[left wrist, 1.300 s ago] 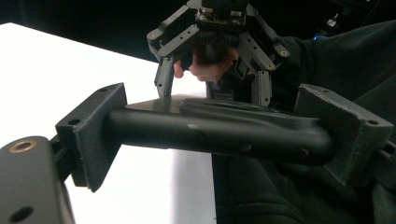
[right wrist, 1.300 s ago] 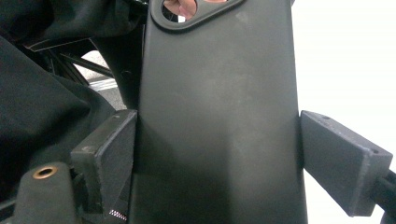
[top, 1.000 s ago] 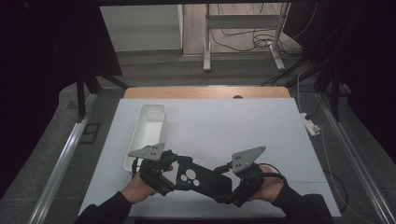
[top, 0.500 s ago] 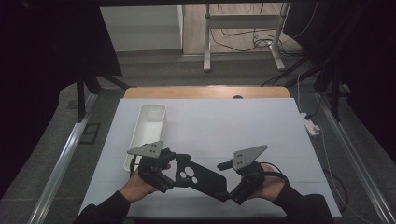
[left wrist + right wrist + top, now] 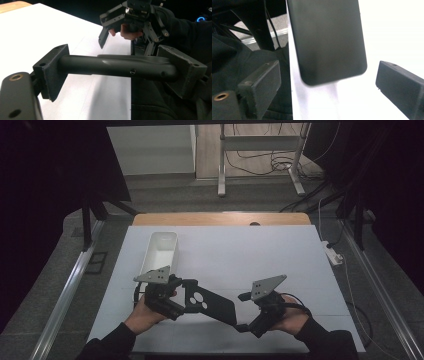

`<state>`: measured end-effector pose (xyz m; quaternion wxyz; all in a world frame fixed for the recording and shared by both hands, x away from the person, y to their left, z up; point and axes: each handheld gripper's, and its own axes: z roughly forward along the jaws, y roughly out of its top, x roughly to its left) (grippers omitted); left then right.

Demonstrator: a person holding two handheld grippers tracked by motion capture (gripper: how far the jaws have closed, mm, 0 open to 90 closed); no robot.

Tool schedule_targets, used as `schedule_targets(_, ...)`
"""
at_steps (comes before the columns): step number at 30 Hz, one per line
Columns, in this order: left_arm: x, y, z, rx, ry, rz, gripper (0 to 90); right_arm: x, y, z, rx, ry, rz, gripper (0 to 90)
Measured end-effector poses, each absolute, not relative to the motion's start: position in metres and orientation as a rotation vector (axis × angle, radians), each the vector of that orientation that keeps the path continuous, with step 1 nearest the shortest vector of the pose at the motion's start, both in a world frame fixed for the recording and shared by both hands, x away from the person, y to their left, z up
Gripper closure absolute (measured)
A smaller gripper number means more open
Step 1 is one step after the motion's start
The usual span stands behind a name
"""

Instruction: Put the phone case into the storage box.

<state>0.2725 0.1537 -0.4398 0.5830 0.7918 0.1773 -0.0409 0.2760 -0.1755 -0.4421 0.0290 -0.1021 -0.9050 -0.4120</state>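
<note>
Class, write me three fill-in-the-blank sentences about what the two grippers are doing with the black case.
1. The left gripper is shut on the black ____.
2. The right gripper is ____, its jaws either side of the phone case's free end.
3. The white tray stands on the person's ____ side of the table.

Missing words: phone case; open; left

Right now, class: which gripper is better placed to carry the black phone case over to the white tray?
Left. The left gripper is shut on the black phone case and nearer the white tray. The right gripper stands open around the case's far end.
</note>
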Motion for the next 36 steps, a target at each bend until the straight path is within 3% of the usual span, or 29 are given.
schedule_targets(12,0.284,0.161,-0.432,1.908,0.541,-0.002,14.7,0.277,-0.186,-0.450,-0.496,-2.916,-1.200,0.3)
schedule_targets(36,0.314,0.177,-0.411,1.985,0.754,0.113,14.8,0.275,-0.228,-0.462,-0.840,-3.056,-1.154,0.0)
